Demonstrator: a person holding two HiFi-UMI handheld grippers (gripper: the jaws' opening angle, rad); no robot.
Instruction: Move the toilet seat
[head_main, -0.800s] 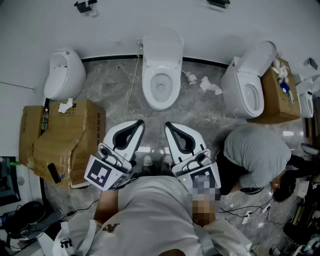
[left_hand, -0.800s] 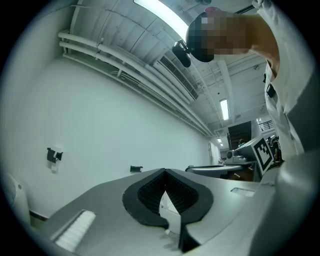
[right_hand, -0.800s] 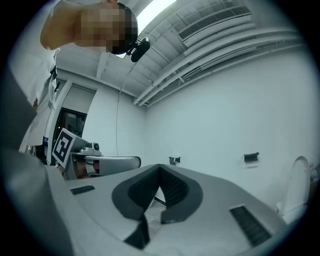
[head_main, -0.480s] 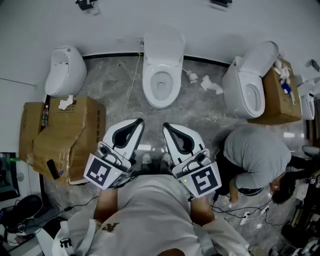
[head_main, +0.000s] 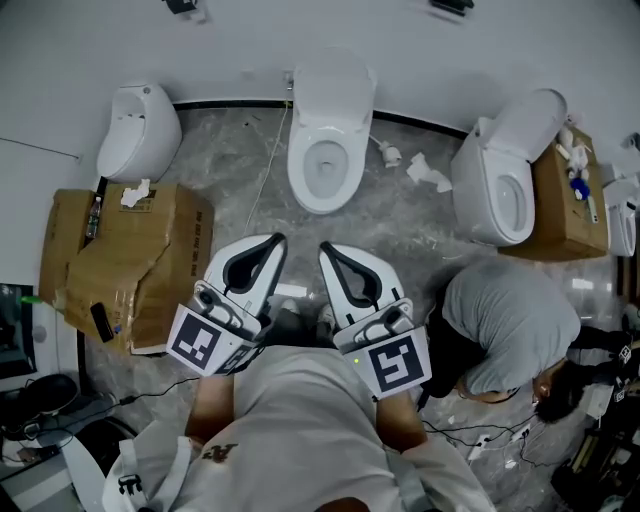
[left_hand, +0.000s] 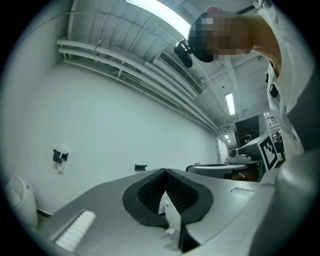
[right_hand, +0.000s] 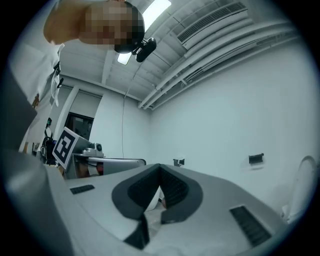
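Observation:
A white toilet (head_main: 327, 165) stands against the far wall in the head view, its lid (head_main: 335, 85) raised and its bowl open. My left gripper (head_main: 282, 240) and right gripper (head_main: 323, 247) are held side by side close to my body, well short of the toilet and pointing toward it. Both are shut with nothing between the jaws. The left gripper view shows its closed tips (left_hand: 164, 171) against a bare white wall. The right gripper view shows the same for its own tips (right_hand: 159, 166). The toilet appears in neither gripper view.
A wall-hung white fixture (head_main: 140, 130) and a torn cardboard box (head_main: 130, 260) are at the left. Another toilet (head_main: 500, 185) and a box (head_main: 565, 200) stand at the right. A person in a grey shirt (head_main: 510, 320) crouches there. Crumpled paper (head_main: 425, 170) and cables lie on the floor.
The head view has drifted a little, so the room sits slightly lower and to the right. The right gripper has edged left toward the left one. Both stay shut.

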